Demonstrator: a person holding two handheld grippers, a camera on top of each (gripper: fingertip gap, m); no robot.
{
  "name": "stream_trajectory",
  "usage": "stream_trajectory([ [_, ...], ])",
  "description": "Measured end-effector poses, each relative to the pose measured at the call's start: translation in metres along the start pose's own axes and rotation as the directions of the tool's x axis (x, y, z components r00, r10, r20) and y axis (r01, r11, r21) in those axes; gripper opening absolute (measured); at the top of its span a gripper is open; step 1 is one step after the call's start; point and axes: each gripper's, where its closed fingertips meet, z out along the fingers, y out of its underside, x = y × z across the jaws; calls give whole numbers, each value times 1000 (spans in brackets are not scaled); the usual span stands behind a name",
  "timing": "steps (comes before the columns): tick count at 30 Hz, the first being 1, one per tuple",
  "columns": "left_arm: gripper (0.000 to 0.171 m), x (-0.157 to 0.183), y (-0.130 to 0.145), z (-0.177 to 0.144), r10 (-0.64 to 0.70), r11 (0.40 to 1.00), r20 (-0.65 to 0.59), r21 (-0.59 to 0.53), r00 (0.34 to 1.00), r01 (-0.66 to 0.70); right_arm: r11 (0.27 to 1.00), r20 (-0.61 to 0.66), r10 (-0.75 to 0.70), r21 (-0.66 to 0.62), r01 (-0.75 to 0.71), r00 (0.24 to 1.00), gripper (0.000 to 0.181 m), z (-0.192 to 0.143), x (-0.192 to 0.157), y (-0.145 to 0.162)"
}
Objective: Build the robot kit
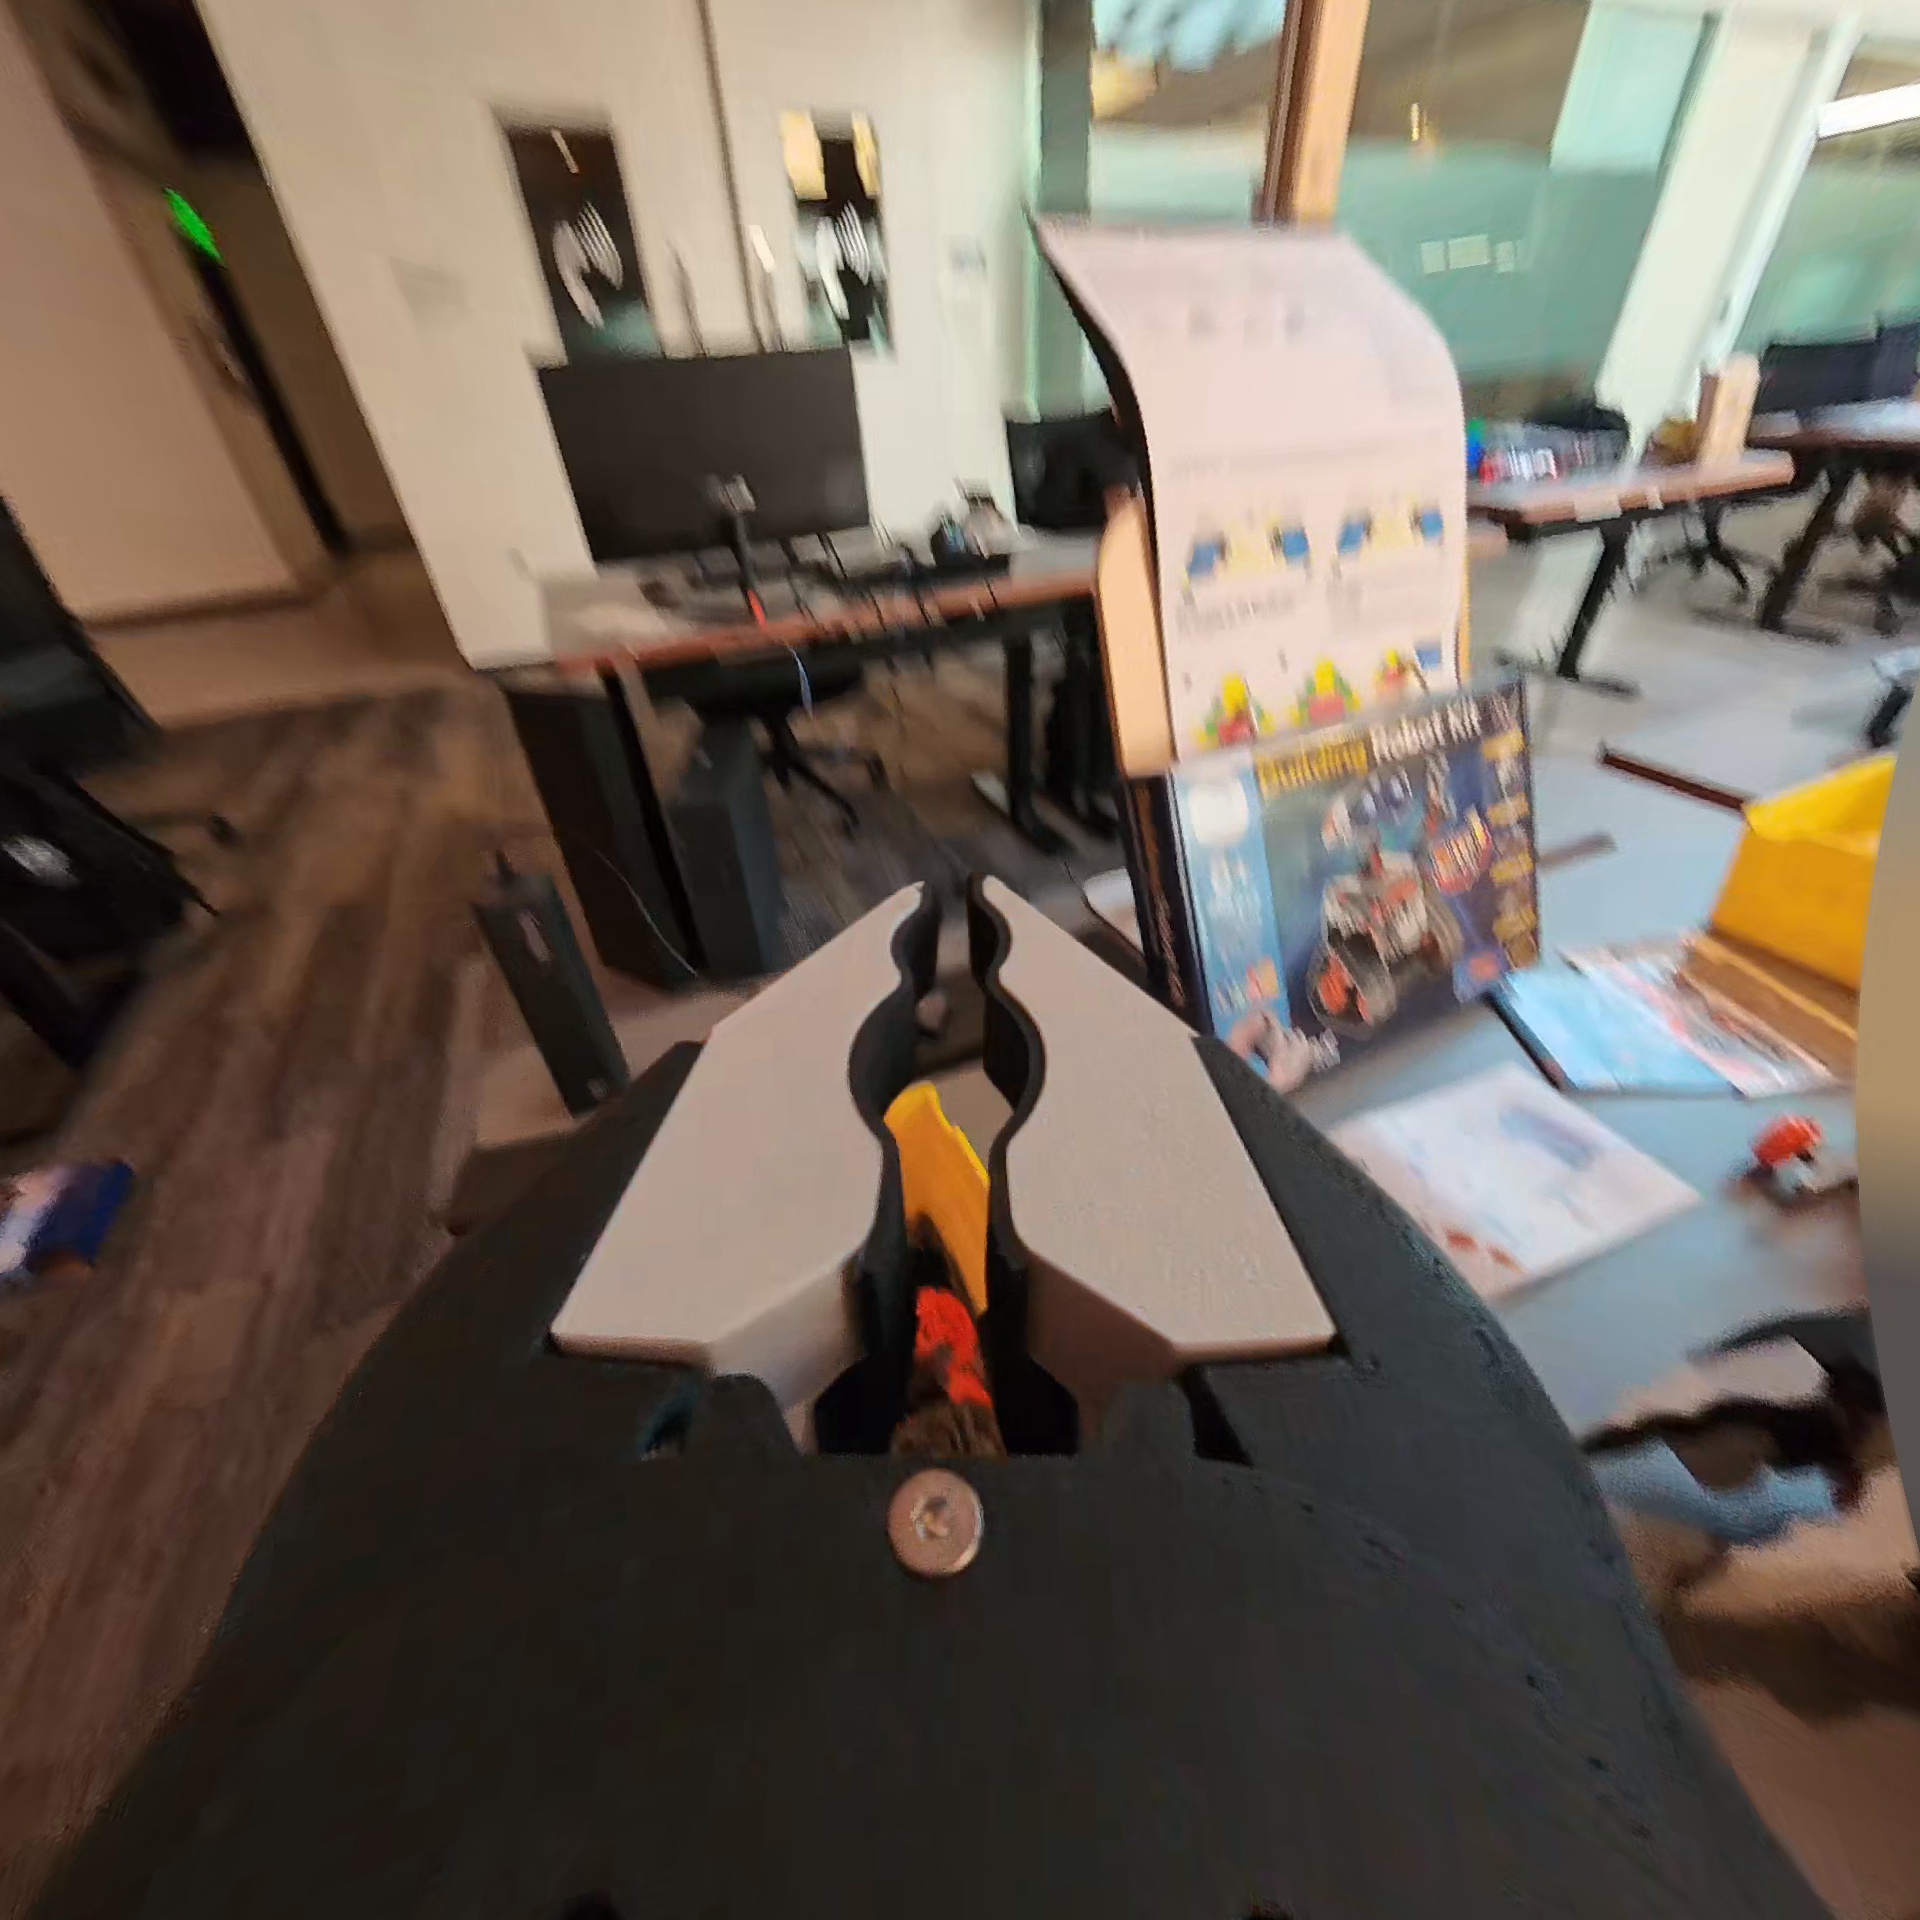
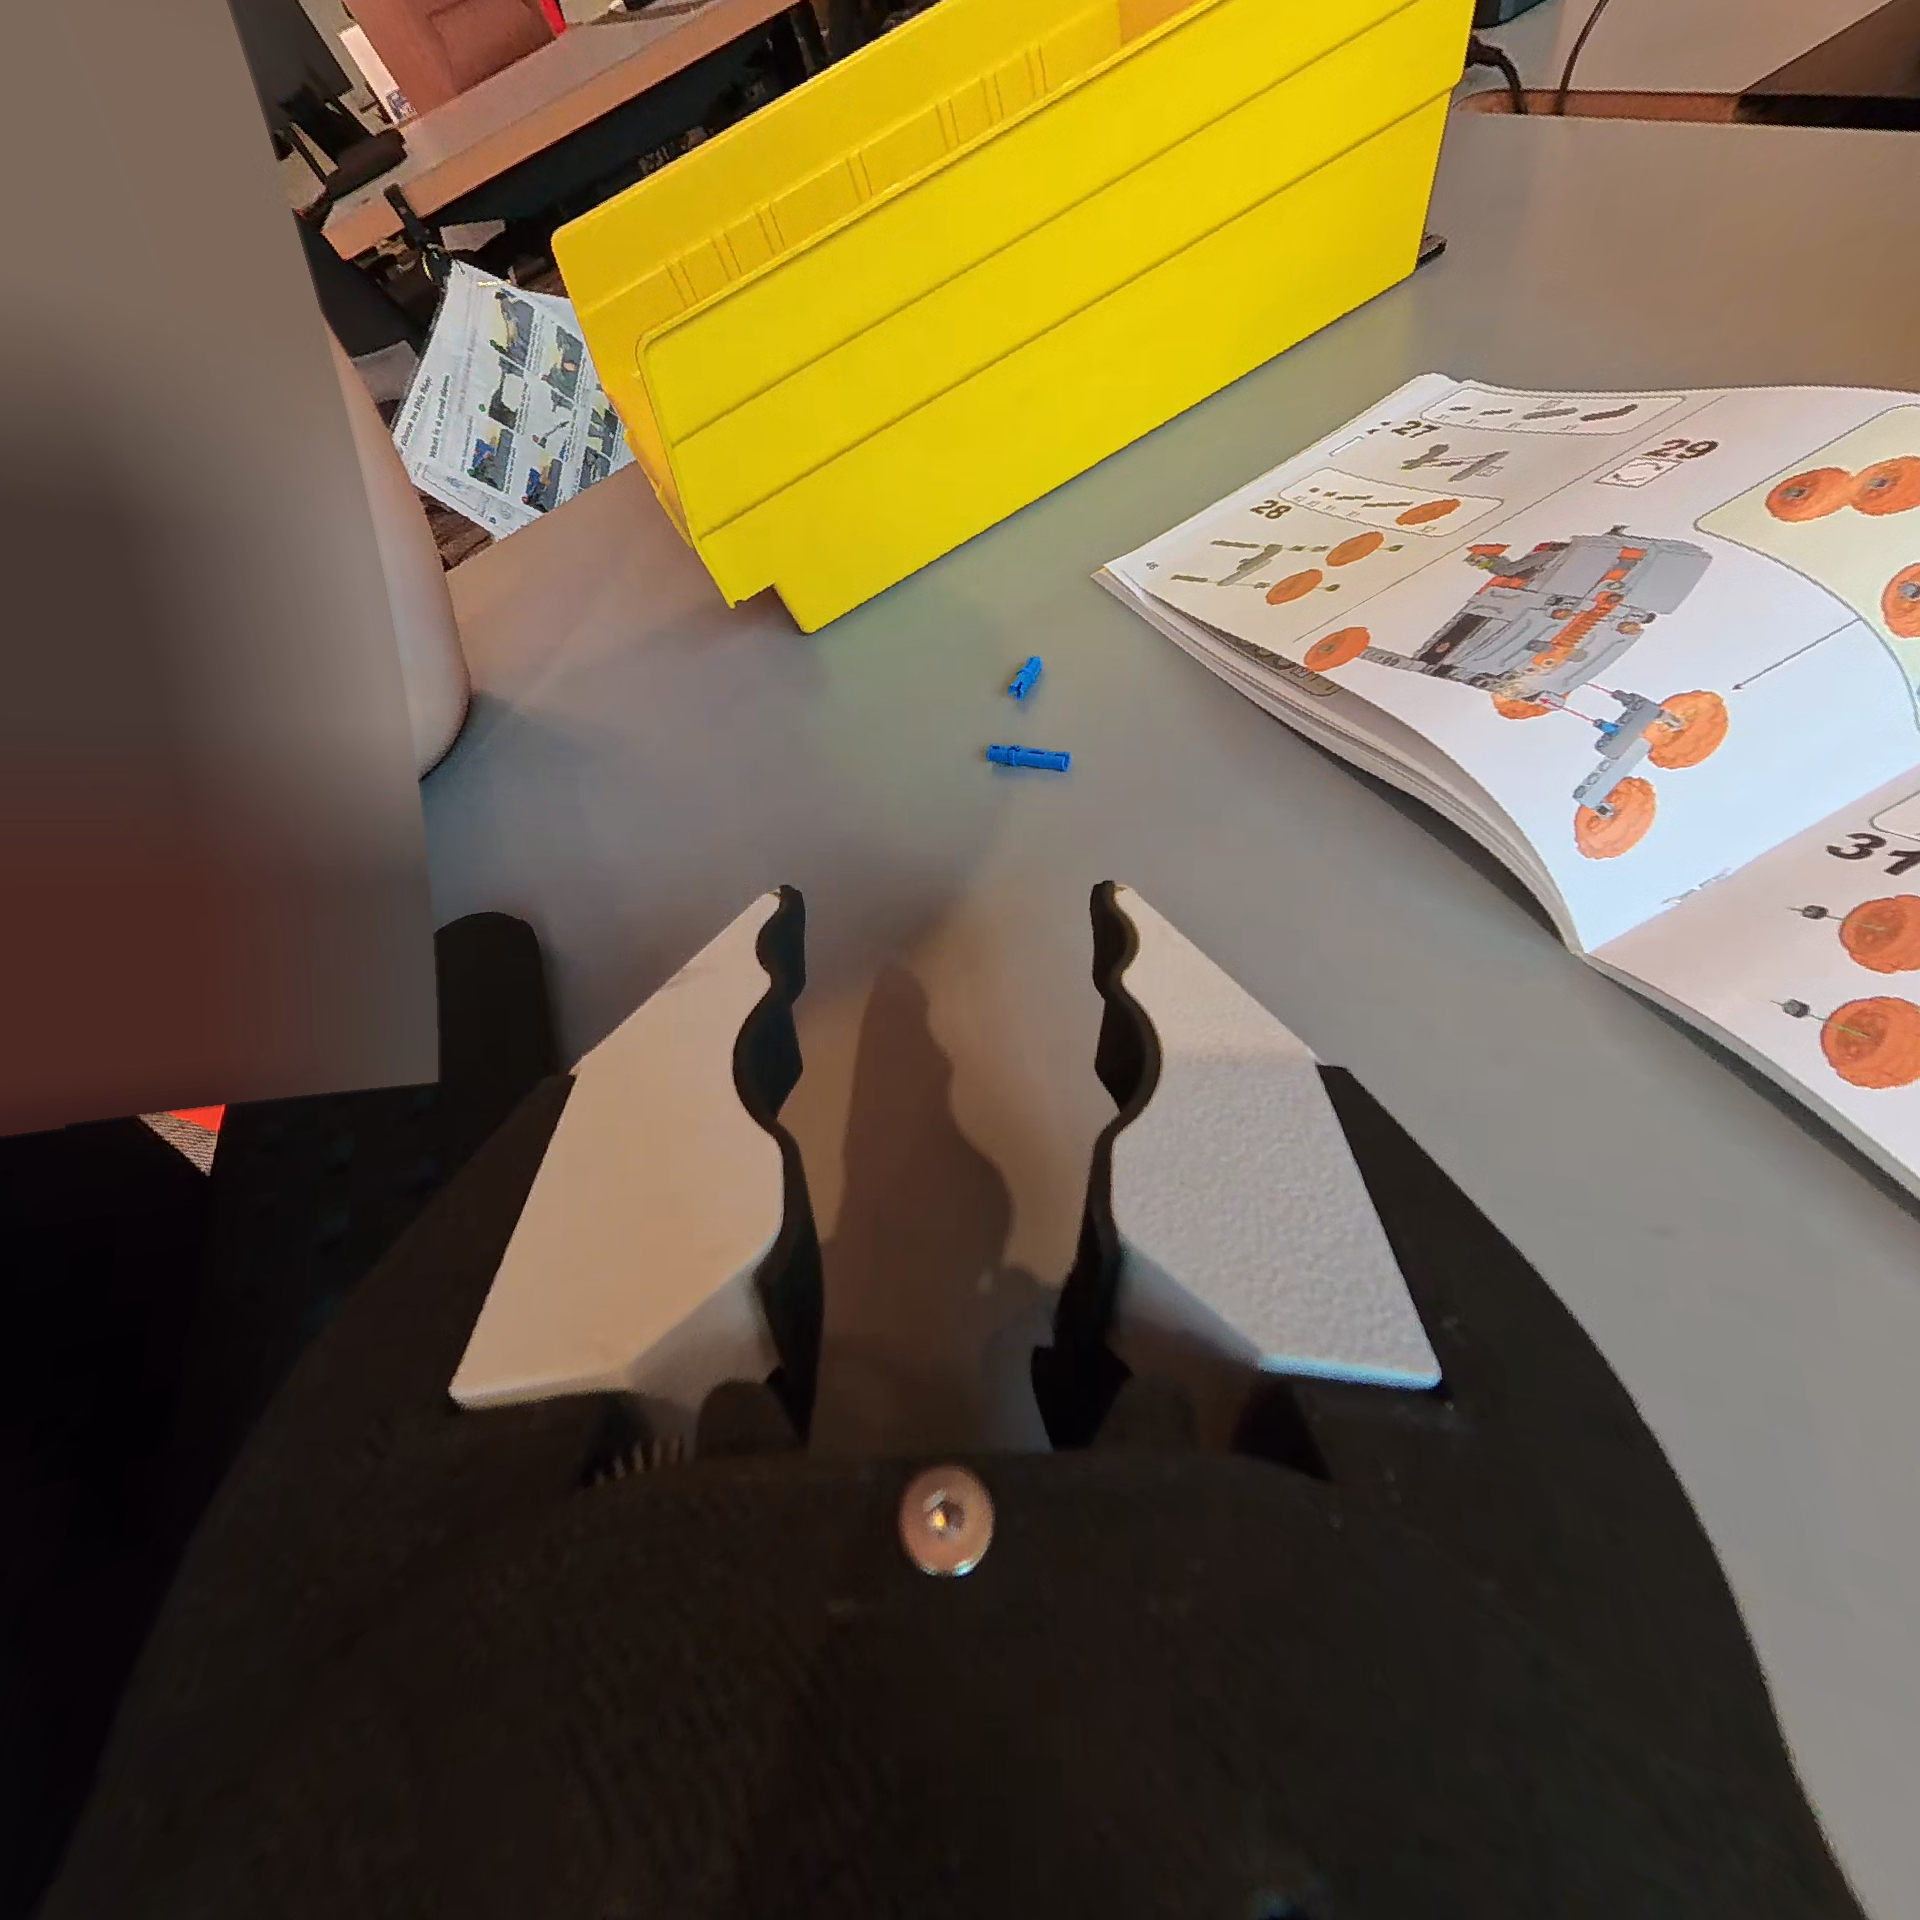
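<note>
My left gripper (image 1: 954, 896) is nearly shut, raised in the air above the table's left edge. A yellow part (image 1: 935, 1164) with an orange and dark piece (image 1: 951, 1351) behind it sits deep between its jaws. My right gripper (image 2: 948, 902) is open and empty, low over the grey table (image 2: 1351, 312). Two small blue pins (image 2: 1027, 756) (image 2: 1025, 677) lie on the table just ahead of it. A yellow bin (image 2: 987, 343) stands behind the pins. An open instruction booklet (image 2: 1558, 675) lies to the right.
In the left wrist view a blue kit box (image 1: 1351, 883) stands on the table with a printed sheet (image 1: 1299, 468) propped above it. Booklets (image 1: 1683, 1018), a paper sheet (image 1: 1507, 1174), a small orange part (image 1: 1787, 1153) and the yellow bin (image 1: 1808, 873) lie nearby. Office desks stand behind. Left tips to right tips: about 40 centimetres.
</note>
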Motion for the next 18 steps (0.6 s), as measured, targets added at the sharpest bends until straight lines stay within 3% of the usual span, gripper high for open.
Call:
stream_trajectory([
  [4,13,-12,-31,-30,70,966,120,241,990,-97,1000,-1,-6,-3,6,1000,55,0,0,0],
  [11,50,-13,-38,-40,16,956,82,292,997,-39,1000,3,-1,-10,1,1000,55,1,0,1],
  [13,61,-13,-36,-37,2,961,66,277,998,-20,1000,5,-1,-11,1,1000,55,1,-1,1],
  [16,88,-28,-23,-30,-38,980,149,197,988,8,1000,12,-4,-15,4,1000,55,2,-3,2],
  [18,88,-40,-10,-28,6,994,225,104,974,-30,1000,14,-7,-19,7,1000,55,2,-3,3],
])
